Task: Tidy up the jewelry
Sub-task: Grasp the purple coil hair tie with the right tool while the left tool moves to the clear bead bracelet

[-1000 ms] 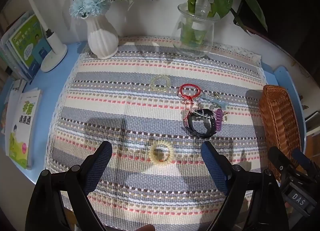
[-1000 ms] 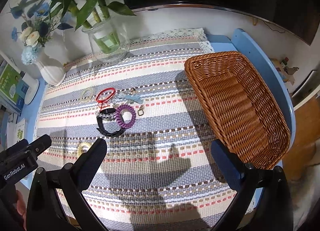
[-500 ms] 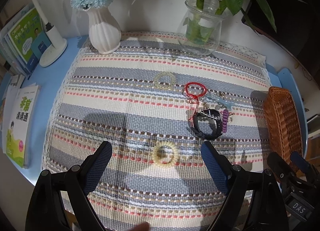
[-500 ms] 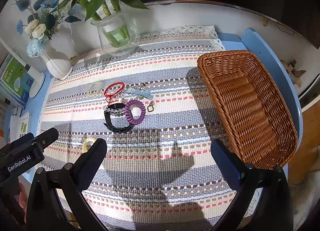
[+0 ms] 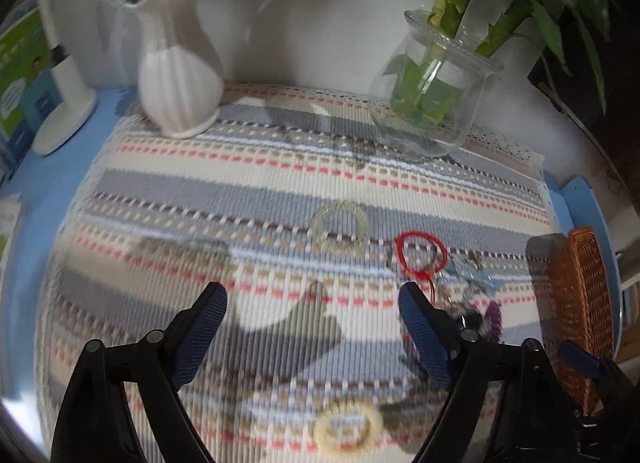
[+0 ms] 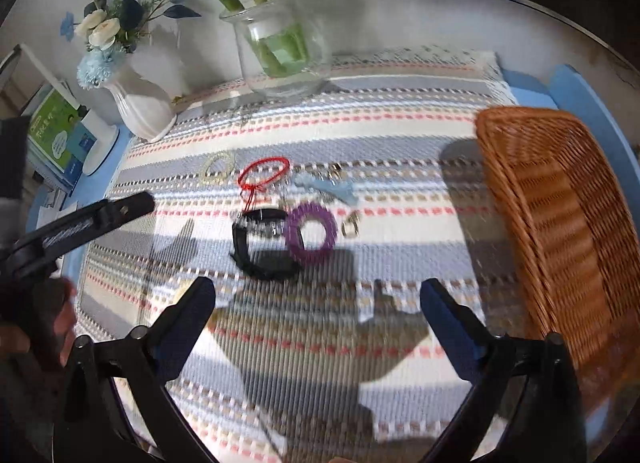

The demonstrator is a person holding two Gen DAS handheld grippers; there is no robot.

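Apparently for sorting, jewelry lies loose on the mat (image 5: pixel 168 191) beside an empty basket (image 6: pixel 560 223). Both grippers, left (image 5: pixel 312 303) and right (image 6: pixel 318 295), hang above it, wide but closing, nothing between their jaws.

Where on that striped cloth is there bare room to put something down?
The cloth is bare between the jewelry cluster and the wicker basket, and between the white vase and the clear ring. It is crowded around the red cord loop, purple coil and black band.
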